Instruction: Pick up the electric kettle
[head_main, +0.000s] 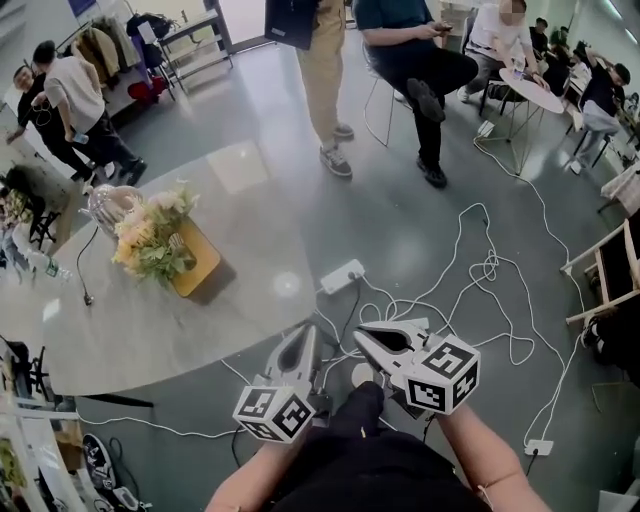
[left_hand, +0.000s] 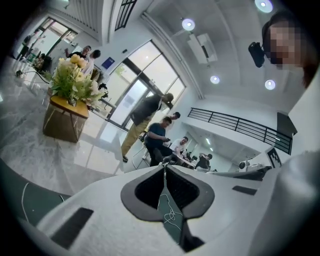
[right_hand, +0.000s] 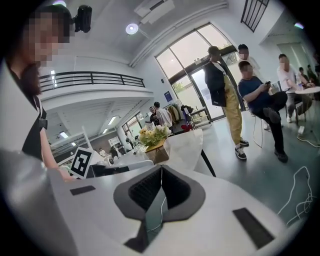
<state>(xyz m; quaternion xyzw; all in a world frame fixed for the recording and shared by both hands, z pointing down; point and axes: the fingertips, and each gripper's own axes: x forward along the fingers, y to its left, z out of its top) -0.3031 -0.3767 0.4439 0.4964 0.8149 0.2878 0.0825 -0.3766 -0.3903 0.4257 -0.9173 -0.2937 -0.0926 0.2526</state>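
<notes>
The electric kettle (head_main: 108, 206) stands on the table (head_main: 200, 322) just beside the flowers (head_main: 150, 240) (on a wooden box (head_main: 197, 262)).

Glossy grey floor (head_main: 395, 232); round table (head_main: 235, 255) at 9 o'clock; white cables (head_main: 487, 268) tangled at 3 o'clock; tall windows (left_hand: 150, 65) bright.

Ahead of me the grey round tabletop (head_main: 250, 210) is open; cream flower bouquet (head_main: 150, 238) on yellow wooden box (head_main: 203, 262) crowds the shiny silver kettle (head_main: 108, 205), maybe touching.

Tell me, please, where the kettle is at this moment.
In the head view, the kettle stands on the left side of the table, just left of the flowers.
</notes>
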